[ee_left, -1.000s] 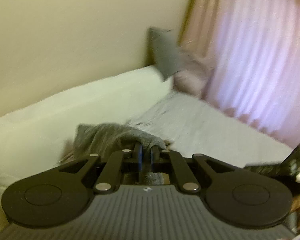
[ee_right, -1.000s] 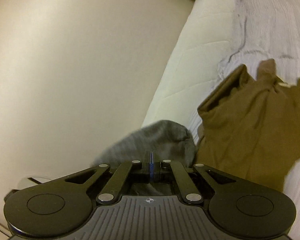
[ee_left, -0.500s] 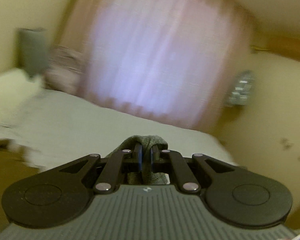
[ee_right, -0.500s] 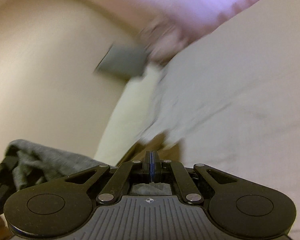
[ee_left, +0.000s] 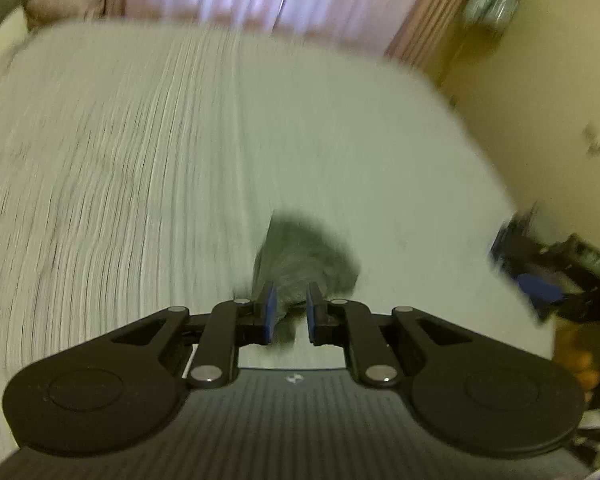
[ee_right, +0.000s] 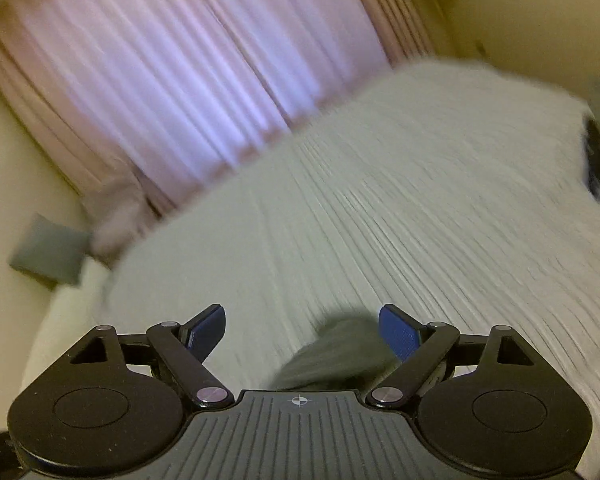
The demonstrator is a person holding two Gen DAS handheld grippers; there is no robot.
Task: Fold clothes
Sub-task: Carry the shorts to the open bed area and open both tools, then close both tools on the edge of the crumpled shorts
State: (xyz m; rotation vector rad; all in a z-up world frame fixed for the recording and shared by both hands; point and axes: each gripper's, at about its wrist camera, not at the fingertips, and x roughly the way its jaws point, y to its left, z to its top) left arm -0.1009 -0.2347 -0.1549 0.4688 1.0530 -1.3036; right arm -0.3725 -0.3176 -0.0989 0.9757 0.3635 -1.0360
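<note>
A grey garment (ee_left: 304,256) lies bunched and blurred on the white ribbed bed cover (ee_left: 160,152). My left gripper (ee_left: 292,310) points down at it. Its jaws are opening by a narrow gap, and a fold of grey cloth hangs loosely between the blue pads (ee_left: 270,314). In the right wrist view the grey garment (ee_right: 336,356) shows low between the fingers of my right gripper (ee_right: 300,314), whose jaws are opening wide and touch no cloth. A blurred dark shape with blue pads at the left wrist view's right edge looks like the right gripper (ee_left: 540,284).
Pink curtains (ee_right: 172,72) hang behind the bed. A grey cushion (ee_right: 48,252) and a pinkish pillow (ee_right: 116,224) sit at the bed's far corner by the cream wall. Dark clutter (ee_left: 580,264) stands beyond the bed's right edge.
Both views swung from the wall side and the brown garment to the open bed cover. The right gripper opened wide and let go of the grey garment. The left jaws parted slightly.
</note>
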